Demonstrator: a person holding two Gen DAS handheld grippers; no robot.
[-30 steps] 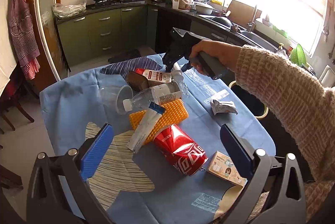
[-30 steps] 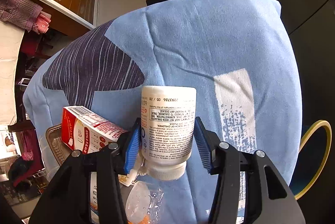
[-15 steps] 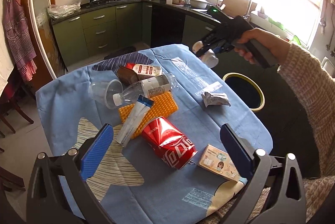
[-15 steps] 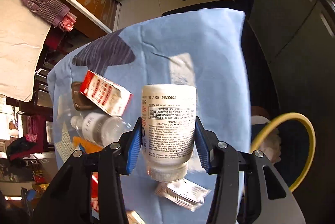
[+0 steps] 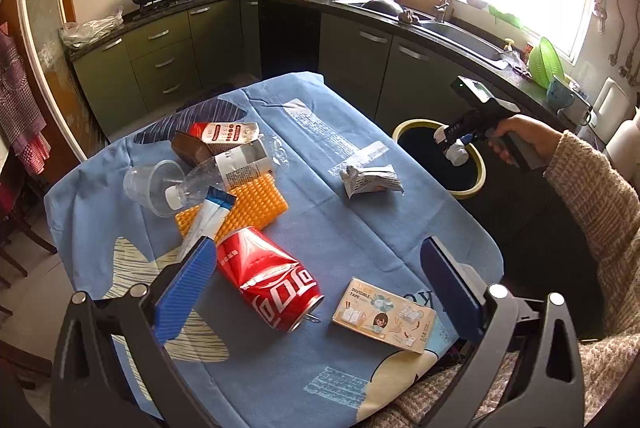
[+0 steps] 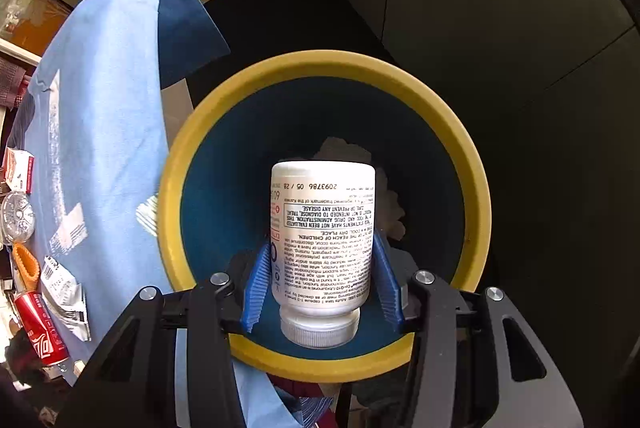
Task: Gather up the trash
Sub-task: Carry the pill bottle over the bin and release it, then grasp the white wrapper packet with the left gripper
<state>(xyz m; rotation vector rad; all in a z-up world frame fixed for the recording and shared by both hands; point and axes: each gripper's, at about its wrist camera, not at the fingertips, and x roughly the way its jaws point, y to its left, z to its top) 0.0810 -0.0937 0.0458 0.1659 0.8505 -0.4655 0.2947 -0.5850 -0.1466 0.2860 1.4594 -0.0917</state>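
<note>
Bin (image 6: 472, 188) bottom mostly hidden behind white bottle (image 6: 324, 240); pale crumpled item (image 6: 384, 196) inside only partly visible, kind unclear.
Bottle label front turned away at 9 o'clock, brand unreadable.
Red can (image 6: 40, 332) cut by frame edge at 8 o'clock.
Brown tray (image 5: 192, 148) half covered by red-white carton (image 5: 224, 134).
Tape box (image 5: 384, 314) print too small to read fully.

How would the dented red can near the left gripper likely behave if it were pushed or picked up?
The red can lies on its side, so a push would probably roll it, unevenly given the dented wall. It is probably empty and light. The crumpled metal may buckle further under a firm squeeze.
</note>
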